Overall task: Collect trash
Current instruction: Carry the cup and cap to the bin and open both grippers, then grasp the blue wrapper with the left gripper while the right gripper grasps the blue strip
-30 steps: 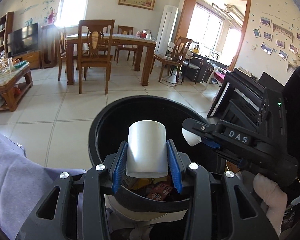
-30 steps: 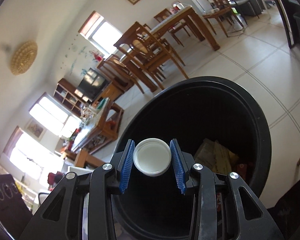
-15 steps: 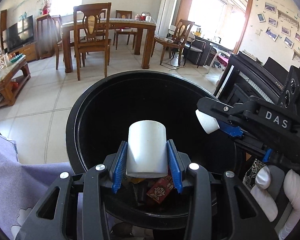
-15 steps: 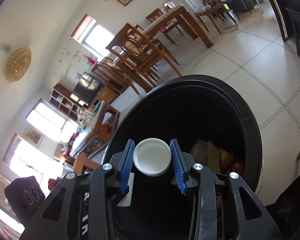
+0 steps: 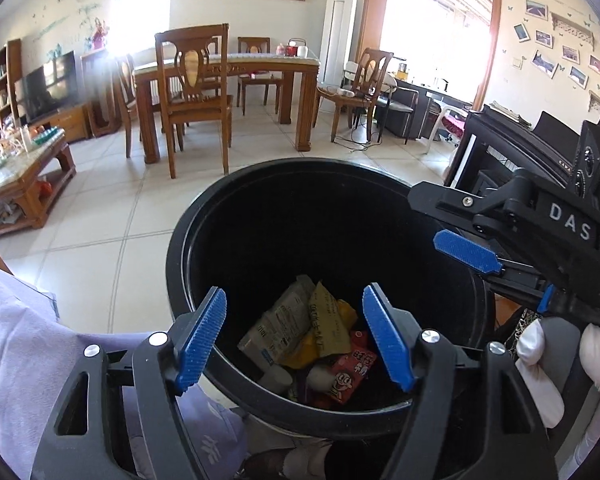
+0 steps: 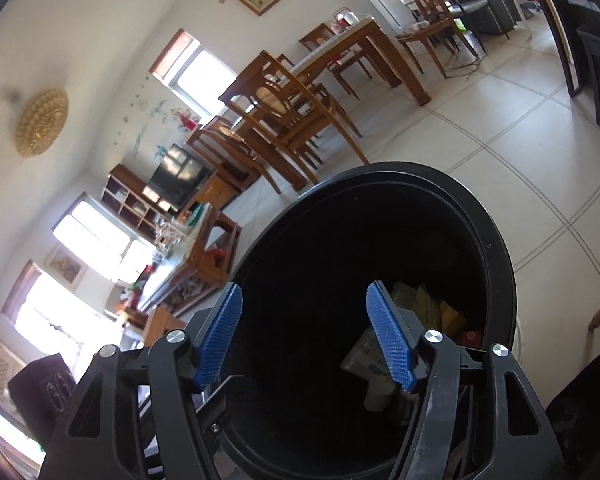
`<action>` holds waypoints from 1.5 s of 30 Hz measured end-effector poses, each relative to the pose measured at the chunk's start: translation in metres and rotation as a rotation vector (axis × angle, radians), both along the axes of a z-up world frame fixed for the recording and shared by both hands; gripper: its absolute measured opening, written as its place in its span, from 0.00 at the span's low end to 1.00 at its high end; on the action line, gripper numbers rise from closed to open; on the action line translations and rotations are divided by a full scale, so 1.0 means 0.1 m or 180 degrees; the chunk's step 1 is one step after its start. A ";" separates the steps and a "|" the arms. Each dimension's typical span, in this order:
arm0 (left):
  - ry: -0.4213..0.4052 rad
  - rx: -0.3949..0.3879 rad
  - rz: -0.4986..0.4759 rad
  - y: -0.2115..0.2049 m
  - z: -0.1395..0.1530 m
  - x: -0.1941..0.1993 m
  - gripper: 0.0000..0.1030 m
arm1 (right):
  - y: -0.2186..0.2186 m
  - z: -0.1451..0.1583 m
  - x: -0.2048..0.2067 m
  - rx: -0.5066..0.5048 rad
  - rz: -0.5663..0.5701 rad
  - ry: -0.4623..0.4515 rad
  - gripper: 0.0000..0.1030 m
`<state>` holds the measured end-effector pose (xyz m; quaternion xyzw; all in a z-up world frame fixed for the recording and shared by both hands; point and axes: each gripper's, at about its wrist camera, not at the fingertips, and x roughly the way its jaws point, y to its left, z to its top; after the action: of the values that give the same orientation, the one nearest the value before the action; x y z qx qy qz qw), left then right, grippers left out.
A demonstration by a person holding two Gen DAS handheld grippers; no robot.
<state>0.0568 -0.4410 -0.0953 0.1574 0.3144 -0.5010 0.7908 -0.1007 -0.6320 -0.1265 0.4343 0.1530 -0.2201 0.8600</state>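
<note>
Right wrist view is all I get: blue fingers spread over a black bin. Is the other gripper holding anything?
Observer: No. The left gripper is open and empty, above the bin.
Visitor: What's inside the bin? I only see scraps.
Observer: Wrappers, including a yellow wrapper and a red wrapper with a cartoon face.
Visitor: Who holds my gripper?
Observer: A white-gloved hand grips the right gripper from below.

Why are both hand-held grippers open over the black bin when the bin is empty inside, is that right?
Not quite: the black bin is not empty. The left wrist view shows wrappers lying at its bottom. The rest is right: the left hand-held gripper and the right hand-held gripper are both open over it.
</note>
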 end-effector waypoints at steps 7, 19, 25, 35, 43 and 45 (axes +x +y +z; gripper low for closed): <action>-0.0052 -0.0141 0.0099 0.30 0.17 0.04 0.72 | 0.06 0.00 0.03 -0.0023 0.0023 -0.0062 0.65; -0.0496 -0.0039 0.0709 2.21 0.46 0.50 0.72 | 0.85 0.16 0.78 -0.0564 0.0975 0.0156 0.64; -0.0663 0.0467 0.1269 3.63 0.46 1.33 0.72 | 1.90 0.49 1.65 -0.1293 0.2227 0.0328 0.64; -0.0348 0.0773 0.1136 4.56 0.14 2.25 0.72 | 3.37 0.60 3.35 -0.2238 0.3612 0.0657 0.59; -0.0459 0.1009 0.0801 4.55 -0.01 2.30 0.72 | 3.79 0.31 4.06 -0.2708 0.3979 0.1013 0.54; -0.0552 0.1080 0.0727 4.51 -0.04 2.30 0.72 | 3.82 0.26 4.16 -0.2746 0.4002 0.1073 0.54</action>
<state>0.2873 0.0098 -0.0994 0.2941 0.3408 -0.3326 0.8287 0.3156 -0.2497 -0.1001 -0.1461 0.3999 0.2054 0.8812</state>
